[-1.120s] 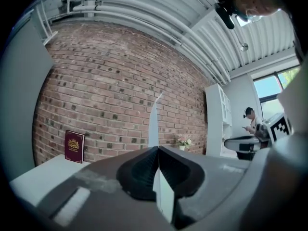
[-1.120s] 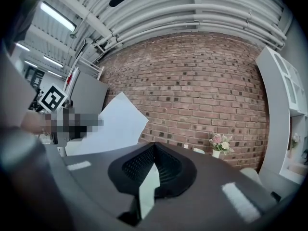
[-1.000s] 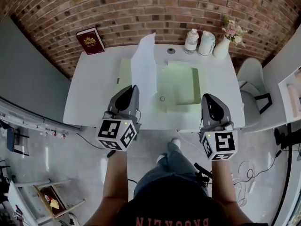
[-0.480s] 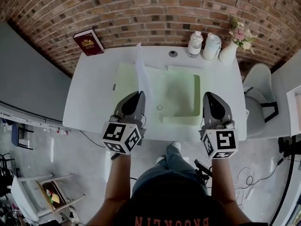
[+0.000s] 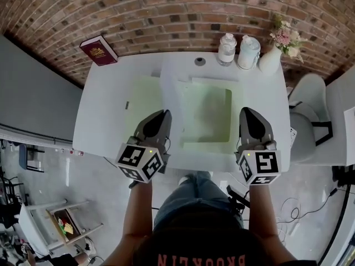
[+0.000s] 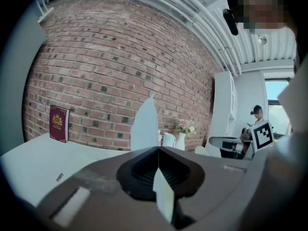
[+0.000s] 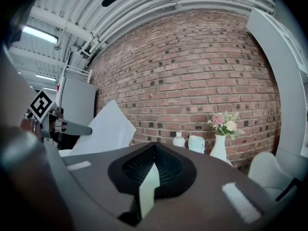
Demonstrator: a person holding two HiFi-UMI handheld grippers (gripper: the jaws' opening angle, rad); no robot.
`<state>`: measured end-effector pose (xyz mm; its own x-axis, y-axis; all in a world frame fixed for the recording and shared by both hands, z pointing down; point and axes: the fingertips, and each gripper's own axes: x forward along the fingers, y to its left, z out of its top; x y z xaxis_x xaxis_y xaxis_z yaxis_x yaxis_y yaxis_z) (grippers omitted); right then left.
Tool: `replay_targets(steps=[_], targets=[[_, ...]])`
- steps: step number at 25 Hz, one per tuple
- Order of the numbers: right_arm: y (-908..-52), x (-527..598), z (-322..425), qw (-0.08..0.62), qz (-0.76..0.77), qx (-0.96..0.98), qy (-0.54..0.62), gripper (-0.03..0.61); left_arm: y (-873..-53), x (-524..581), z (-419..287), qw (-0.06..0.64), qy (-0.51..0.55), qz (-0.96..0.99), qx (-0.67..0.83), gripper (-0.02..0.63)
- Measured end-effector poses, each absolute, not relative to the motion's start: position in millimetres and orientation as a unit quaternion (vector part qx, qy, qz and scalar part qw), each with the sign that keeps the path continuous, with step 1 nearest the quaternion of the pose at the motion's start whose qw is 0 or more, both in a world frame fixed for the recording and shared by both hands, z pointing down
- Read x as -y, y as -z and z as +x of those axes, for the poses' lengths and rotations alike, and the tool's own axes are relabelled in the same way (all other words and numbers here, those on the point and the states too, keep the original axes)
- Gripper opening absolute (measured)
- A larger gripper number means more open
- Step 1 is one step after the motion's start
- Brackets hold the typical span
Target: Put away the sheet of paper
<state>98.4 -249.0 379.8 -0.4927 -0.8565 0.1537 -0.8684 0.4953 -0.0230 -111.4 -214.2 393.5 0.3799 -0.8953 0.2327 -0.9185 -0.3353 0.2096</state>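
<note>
Left hand-held gripper (image 6: pixel 158 149) pinches the sheet of paper (image 6: pixel 144 126) upright over the green folder (image 5: pixel 206 115) on the desk (image 5: pixel 105 110); right hand-held gripper (image 7: pixel 154 144) is pressed together, apparently empty, so the unsupported sheet could buckle and miss the folder.

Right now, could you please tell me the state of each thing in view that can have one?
left gripper: shut on the sheet of paper.
sheet of paper: held upright, not yet put away.
right gripper: shut on a thin pale green edge, apparently of the green folder.
green folder: lying open.
red book: closed.
</note>
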Motion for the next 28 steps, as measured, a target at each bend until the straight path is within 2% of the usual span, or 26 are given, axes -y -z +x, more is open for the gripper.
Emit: replay_targets(steps=[3, 10, 20, 28], targets=[[-386, 254, 103, 0.062, 0.499, 0.863, -0.058, 0.000, -406, 219, -112, 0.184, -0.048, 0.811, 0.553, 0.000], [-400, 260, 102, 0.068, 0.499, 0.861, -0.075, 0.000, -453, 234, -144, 0.303, -0.025, 0.781, 0.545, 0.000], [-404, 273, 103, 0.080, 0.520, 0.847, -0.077, 0.000, -483, 267, -173, 0.399, -0.020, 0.749, 0.529, 0.000], [-399, 276, 86, 0.085, 0.515, 0.850, -0.068, 0.000, -478, 258, -170, 0.511, 0.061, 0.721, 0.464, 0.000]])
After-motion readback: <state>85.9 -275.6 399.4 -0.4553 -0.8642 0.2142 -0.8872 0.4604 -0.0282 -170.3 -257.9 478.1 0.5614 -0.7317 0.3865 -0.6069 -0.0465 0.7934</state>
